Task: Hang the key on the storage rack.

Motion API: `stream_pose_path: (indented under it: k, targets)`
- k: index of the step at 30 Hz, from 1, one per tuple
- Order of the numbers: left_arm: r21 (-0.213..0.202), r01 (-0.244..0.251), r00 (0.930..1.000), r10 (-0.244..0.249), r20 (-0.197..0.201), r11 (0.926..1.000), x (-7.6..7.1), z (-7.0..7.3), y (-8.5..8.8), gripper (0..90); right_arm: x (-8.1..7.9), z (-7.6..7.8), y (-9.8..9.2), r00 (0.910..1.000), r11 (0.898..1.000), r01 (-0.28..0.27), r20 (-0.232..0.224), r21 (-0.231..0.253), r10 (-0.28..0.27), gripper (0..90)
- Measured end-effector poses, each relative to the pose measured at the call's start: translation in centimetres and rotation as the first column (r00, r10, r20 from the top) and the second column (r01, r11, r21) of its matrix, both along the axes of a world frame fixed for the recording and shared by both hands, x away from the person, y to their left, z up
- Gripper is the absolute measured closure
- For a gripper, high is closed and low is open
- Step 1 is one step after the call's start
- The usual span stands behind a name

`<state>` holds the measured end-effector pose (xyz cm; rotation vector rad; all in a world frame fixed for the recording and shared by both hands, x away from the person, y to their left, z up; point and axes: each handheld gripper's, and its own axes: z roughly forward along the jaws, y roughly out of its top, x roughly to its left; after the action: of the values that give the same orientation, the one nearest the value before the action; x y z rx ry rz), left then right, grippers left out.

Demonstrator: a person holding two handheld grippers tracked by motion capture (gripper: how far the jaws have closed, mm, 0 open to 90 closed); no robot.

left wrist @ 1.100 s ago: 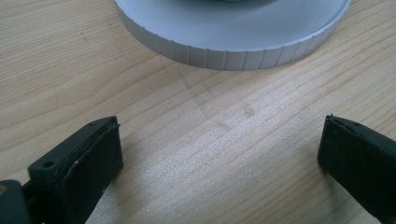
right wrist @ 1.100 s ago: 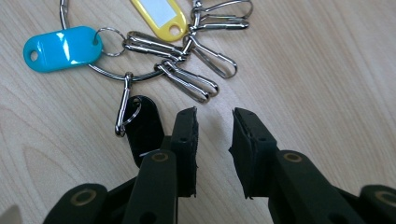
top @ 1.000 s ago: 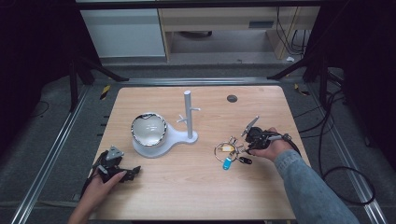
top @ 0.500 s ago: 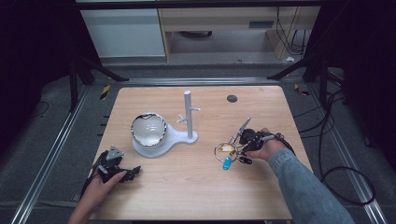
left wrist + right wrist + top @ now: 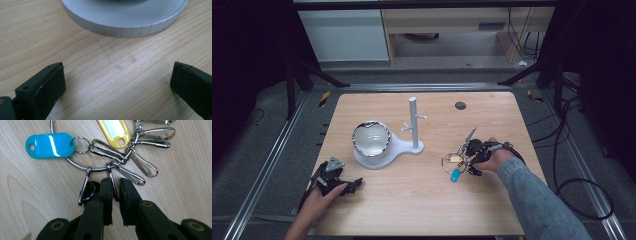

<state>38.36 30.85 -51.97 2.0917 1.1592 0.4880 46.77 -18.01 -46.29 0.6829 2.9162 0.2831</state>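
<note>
A bunch of keyring parts (image 5: 453,162) lies on the wooden table at the right: a large wire ring (image 5: 75,162) with a blue tag (image 5: 50,145), a yellow tag (image 5: 113,131) and several metal snap clips. My right gripper (image 5: 115,187) lies low on the table, and its jaws have just been closing. They now pinch one thin clip (image 5: 112,181) that hangs from the ring. In the high view the right gripper (image 5: 468,159) touches the bunch from the right. My left gripper (image 5: 354,184) rests at the front left, open and holding nothing (image 5: 117,77).
A white stand (image 5: 413,122) with an upright pegged post and a round shiny bowl (image 5: 371,138) sits at the table's centre-left; its ribbed base (image 5: 125,22) lies just ahead of the left gripper's jaws. A small dark disc (image 5: 460,105) lies at the back right.
The right hand has shifted slightly left onto the keyring bunch, and its jaws have narrowed around a clip. The left hand has kept still.
</note>
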Motion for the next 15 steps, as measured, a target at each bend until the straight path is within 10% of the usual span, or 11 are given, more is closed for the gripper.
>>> stream_pose_path:
  k: [15]
  targets:
    - [0.000,0.000,1.0000,0.000,0.000,1.0000,0.00,0.00,0.00,0.0,0.65,0.17,0.98,0.9984,0.998,-0.039,-0.042,-0.051,0.037,84.3]
